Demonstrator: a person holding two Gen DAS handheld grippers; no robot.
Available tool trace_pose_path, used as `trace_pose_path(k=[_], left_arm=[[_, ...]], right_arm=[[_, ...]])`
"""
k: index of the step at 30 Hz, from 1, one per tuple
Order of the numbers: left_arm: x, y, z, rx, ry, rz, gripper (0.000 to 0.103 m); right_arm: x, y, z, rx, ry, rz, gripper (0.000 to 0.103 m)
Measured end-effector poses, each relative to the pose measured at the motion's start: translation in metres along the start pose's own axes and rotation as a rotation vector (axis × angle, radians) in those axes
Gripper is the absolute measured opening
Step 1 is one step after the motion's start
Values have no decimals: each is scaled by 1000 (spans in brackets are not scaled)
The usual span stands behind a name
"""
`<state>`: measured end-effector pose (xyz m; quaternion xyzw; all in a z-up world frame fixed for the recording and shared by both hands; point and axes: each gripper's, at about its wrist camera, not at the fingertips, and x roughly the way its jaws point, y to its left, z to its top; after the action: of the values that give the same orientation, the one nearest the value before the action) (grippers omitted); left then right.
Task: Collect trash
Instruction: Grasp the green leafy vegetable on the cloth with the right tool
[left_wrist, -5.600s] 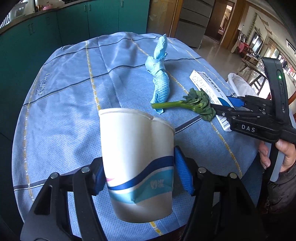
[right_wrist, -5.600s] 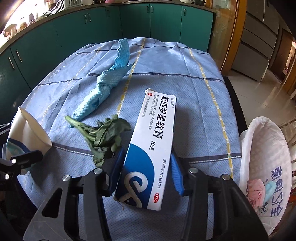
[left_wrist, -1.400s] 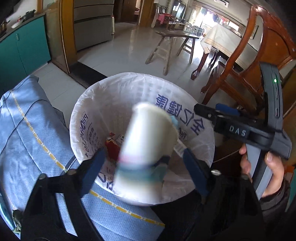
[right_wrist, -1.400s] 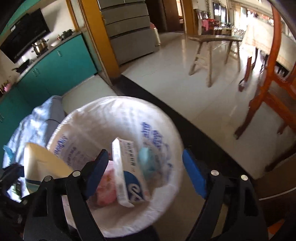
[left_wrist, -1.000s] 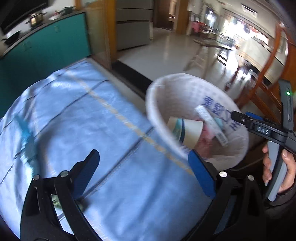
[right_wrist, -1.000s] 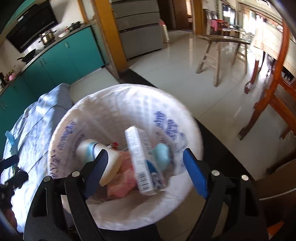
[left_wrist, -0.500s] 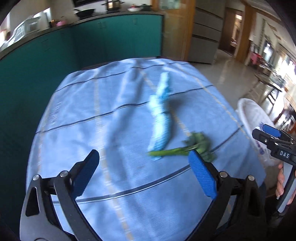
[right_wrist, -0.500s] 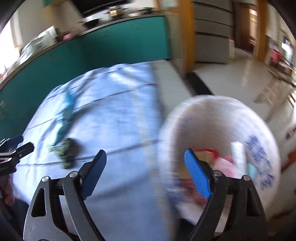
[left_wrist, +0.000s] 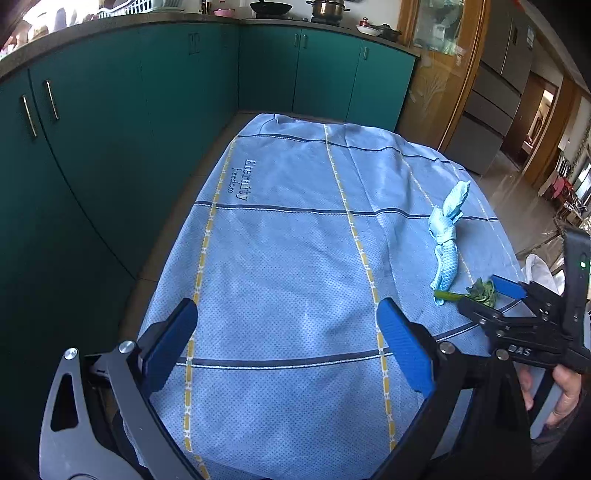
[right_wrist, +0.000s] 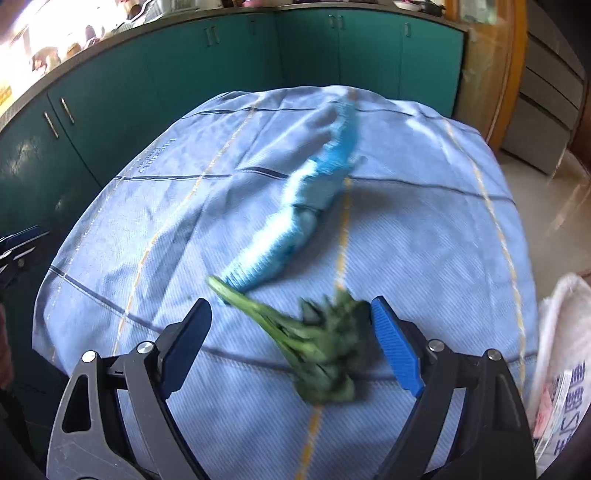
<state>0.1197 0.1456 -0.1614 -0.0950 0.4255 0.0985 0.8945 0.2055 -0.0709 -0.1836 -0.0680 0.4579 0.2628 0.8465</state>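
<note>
A green leafy vegetable scrap (right_wrist: 314, 354) lies on the blue tablecloth (right_wrist: 424, 229), between the open fingers of my right gripper (right_wrist: 291, 350). It also shows in the left wrist view (left_wrist: 480, 291), with the right gripper (left_wrist: 487, 301) just over it. A twisted light-blue cloth (right_wrist: 306, 218) lies beyond it, touching the stem end; it shows in the left wrist view (left_wrist: 447, 251) too. My left gripper (left_wrist: 286, 350) is open and empty above the tablecloth (left_wrist: 295, 258). The white-lined trash bin (right_wrist: 561, 350) stands at the table's right edge, holding a box and other trash.
Teal kitchen cabinets (left_wrist: 147, 92) curve around the far and left sides of the table. A doorway and a grey fridge (left_wrist: 495, 85) stand at the back right. The table drops off close to the bin.
Both grippers dropped the paper cup and the box into the bin, then swung back over the table. The right gripper now straddles the vegetable scrap.
</note>
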Motion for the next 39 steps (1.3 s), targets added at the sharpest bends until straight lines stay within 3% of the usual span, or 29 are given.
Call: trace_pose_path(k=[3,6,9,14,21,28,33,39], left_arm=[[-2,-5,-3,18,-1,-3,98],[-1,-11,-5,41,4,-23,98],[5,-17,-7,58,11,-31,98],[11,-24,-10,52,30,-60,98],[12,-33,-13,78,38,-65,98],[23,-54,-7,105,60,-116,98],[36,-82,1,133,74,-165,98],[49,-117,7,164,95,-202,98]], right_arm=[[10,8,4,-13,18,-56,86],[11,7,-2,-12,35,-47,86],[11,7,-14,-61,39,-74,80],[-1,1,-16,-70,32,-43,27],[-35,-15,-21,17,-42,-1,25],[-78,-44,-37,128,-80,-25,25],[-69,-63,-55,197,-31,-108,25],[-54,-70,-66,231,-8,-118,29]])
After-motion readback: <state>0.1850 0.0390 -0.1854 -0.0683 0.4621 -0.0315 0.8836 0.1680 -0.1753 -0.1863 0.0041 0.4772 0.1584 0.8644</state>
